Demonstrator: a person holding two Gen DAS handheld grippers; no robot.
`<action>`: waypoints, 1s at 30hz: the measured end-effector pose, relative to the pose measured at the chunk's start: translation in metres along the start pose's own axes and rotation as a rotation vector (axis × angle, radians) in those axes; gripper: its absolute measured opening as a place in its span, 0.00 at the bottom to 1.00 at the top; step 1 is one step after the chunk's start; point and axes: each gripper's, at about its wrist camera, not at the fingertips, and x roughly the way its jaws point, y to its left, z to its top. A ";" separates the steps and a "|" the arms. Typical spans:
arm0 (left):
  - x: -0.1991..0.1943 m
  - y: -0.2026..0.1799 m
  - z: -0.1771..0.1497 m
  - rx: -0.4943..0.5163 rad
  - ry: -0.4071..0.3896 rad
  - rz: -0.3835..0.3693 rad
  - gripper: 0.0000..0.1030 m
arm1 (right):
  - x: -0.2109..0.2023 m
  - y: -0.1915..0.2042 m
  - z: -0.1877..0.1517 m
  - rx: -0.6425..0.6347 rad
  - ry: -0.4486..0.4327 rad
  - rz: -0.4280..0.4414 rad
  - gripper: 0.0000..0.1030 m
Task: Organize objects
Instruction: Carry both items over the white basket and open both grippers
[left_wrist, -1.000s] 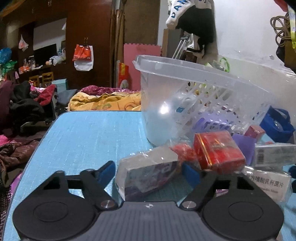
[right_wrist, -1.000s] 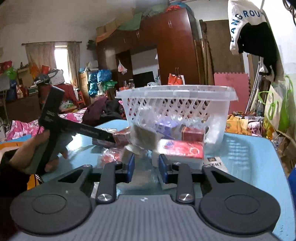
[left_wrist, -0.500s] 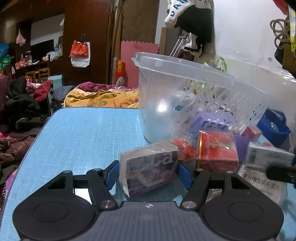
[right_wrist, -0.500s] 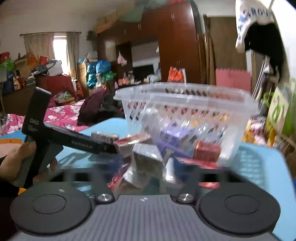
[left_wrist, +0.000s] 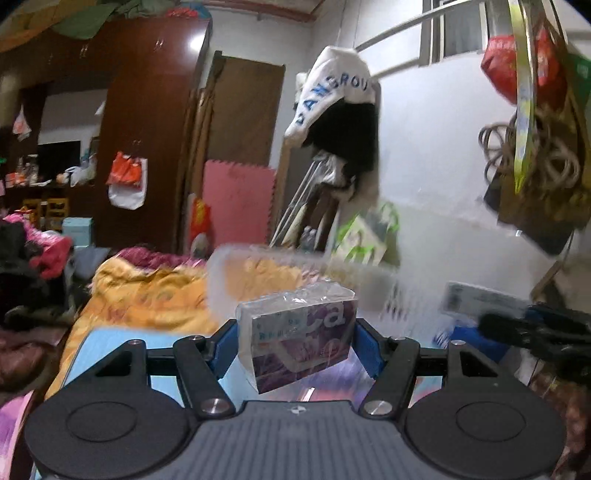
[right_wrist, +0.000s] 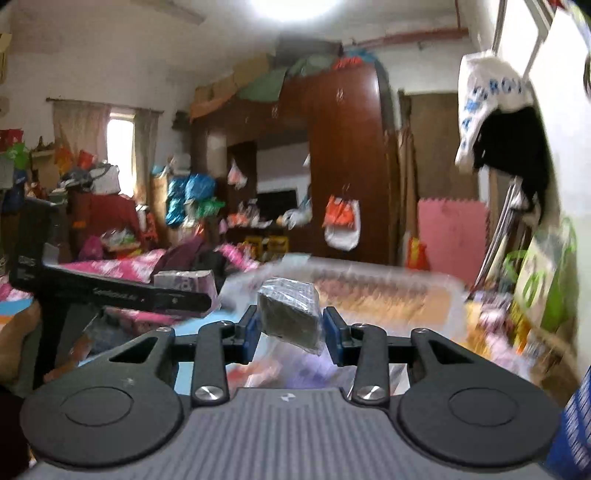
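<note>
My left gripper (left_wrist: 295, 345) is shut on a purple packet (left_wrist: 301, 343) wrapped in clear plastic, held in the air above the blue table (left_wrist: 105, 350). My right gripper (right_wrist: 291, 332) is shut on a small dark packet (right_wrist: 288, 317) in clear wrap, also lifted. The clear plastic basket (right_wrist: 388, 291) lies blurred just beyond and below both packets, also seen as the basket (left_wrist: 236, 273) in the left wrist view. In the right wrist view the purple packet (right_wrist: 184, 282) shows at left, behind a left finger (right_wrist: 147, 297). A right finger (left_wrist: 524, 328) shows at right.
A person's hand (right_wrist: 16, 343) holds the left gripper's handle. Blurred loose packets (right_wrist: 266, 373) lie on the table under the right gripper. A yellow quilt (left_wrist: 147, 295) and piled clothes sit beyond the table. Bags hang on the white wall (left_wrist: 443, 184) at right.
The left gripper's jaws closed on the purple packet. Both grippers then rose with their packets off the table, and the basket dropped lower in both views.
</note>
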 end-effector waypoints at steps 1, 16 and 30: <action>0.010 -0.004 0.013 -0.004 0.009 0.005 0.67 | 0.008 -0.003 0.007 -0.012 0.005 -0.026 0.39; 0.083 -0.028 0.033 0.020 0.141 0.081 0.79 | 0.030 -0.027 0.001 0.021 0.092 -0.039 1.00; -0.042 -0.078 -0.137 0.140 0.088 -0.064 0.87 | -0.041 -0.023 -0.093 0.240 0.063 0.040 1.00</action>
